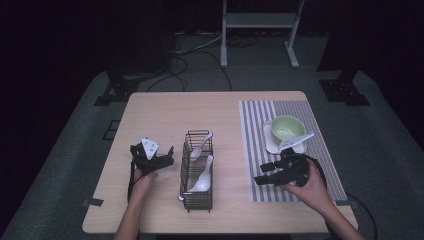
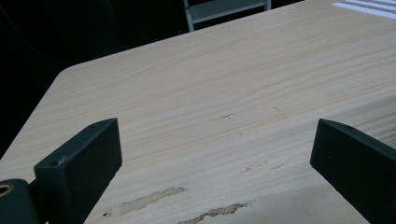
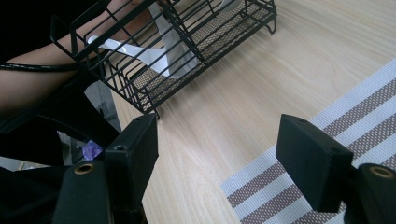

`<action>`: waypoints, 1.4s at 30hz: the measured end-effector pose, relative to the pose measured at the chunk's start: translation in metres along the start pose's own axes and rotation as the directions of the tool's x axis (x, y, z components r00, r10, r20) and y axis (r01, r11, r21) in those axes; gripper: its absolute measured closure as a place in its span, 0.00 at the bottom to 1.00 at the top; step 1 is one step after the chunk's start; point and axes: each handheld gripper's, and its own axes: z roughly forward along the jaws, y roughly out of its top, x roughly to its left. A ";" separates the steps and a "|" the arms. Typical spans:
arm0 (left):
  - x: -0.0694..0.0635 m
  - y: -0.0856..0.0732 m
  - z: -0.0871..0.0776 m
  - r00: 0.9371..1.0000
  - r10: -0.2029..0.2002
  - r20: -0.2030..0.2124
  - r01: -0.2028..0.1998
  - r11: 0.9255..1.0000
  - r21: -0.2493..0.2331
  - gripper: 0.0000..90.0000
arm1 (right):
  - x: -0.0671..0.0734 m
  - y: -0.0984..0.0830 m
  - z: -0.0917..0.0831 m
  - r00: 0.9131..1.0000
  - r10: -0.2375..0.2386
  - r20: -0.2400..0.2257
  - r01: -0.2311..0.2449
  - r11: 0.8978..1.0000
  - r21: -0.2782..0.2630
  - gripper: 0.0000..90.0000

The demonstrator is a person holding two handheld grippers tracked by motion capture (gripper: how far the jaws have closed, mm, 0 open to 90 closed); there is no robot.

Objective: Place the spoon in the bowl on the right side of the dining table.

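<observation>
**A:** Start at your left. What do you have there?

**B:** My left gripper (image 1: 159, 156) hovers over bare pale wood of the table (image 1: 165, 112), its blocky matte black jaws spread wide with nothing between them. In its own view I see smooth grain and a few scuffed, chipped patches in the surface near me.

**A:** And next along?

**B:** Just beside it stands the wire basket (image 1: 196, 170), a long black rack of thin rods with a mesh floor. Two glossy white spoons (image 1: 202, 181) lie in it, one in the far half, one in the near. The rods cross over them, so their outlines are broken up.

**A:** Then your right?

**B:** My right gripper (image 1: 261, 176) sits at the near left edge of the striped mat (image 1: 320, 150), a woven cloth in grey-brown and white bands. Its jaws are also wide apart and empty, pointing toward the basket. Beyond it a round pale green bowl (image 1: 287, 127) rests on a white plate (image 1: 270, 145), with another white spoon (image 1: 298, 140) laid against the rim.

**A:** Anything unclear?

**B:** The room behind is too dark to read.
</observation>
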 end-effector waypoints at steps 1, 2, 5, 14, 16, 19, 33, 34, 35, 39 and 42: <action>0.000 0.000 0.000 1.000 0.000 0.000 0.000 1.000 0.000 0.01 | 0.001 0.001 0.000 1.000 -0.008 0.001 0.008 1.000 0.005 0.32; 0.000 0.000 0.000 1.000 0.000 0.000 0.000 1.000 -0.001 0.01 | 0.001 0.003 0.000 1.000 -0.007 0.002 0.007 1.000 0.005 0.32; 0.000 0.000 0.000 1.000 0.000 0.001 0.000 1.000 -0.003 0.01 | 0.004 0.006 0.002 1.000 -0.015 0.005 0.015 1.000 0.017 0.32; 0.000 0.000 0.000 1.000 0.000 0.001 0.000 1.000 -0.003 0.01 | 0.007 0.013 0.005 1.000 -0.026 0.009 0.026 0.999 0.037 0.32; 0.000 0.000 0.000 1.000 0.000 0.002 0.000 1.000 -0.002 0.01 | 0.008 0.014 0.005 1.000 -0.029 0.008 0.029 0.999 0.040 0.32; 0.000 0.000 0.000 1.000 0.001 0.001 -0.001 1.000 -0.002 0.01 | 0.009 0.015 0.006 1.000 -0.029 0.009 0.029 0.999 0.045 0.32; 0.000 0.000 0.000 1.000 0.001 0.002 -0.001 1.000 -0.003 0.01 | 0.013 0.021 0.007 0.999 -0.043 0.010 0.042 0.997 0.058 0.32; 0.000 0.000 0.000 1.000 0.001 0.002 -0.001 1.000 -0.003 0.01 | 0.013 0.021 0.007 0.999 -0.046 0.011 0.045 0.997 0.056 0.32; 0.000 0.000 0.000 1.000 0.001 0.002 -0.001 1.000 -0.003 0.01 | 0.013 0.022 0.006 0.999 -0.047 0.010 0.046 0.997 0.056 0.32; 0.000 0.000 0.000 1.000 0.002 0.002 -0.002 1.000 -0.003 0.01 | 0.015 0.025 0.005 0.999 -0.050 0.013 0.049 0.997 0.057 0.32; 0.000 0.000 0.000 1.000 0.001 0.003 -0.001 1.000 -0.002 0.01 | 0.016 0.027 0.006 0.998 -0.057 0.013 0.056 0.997 0.060 0.32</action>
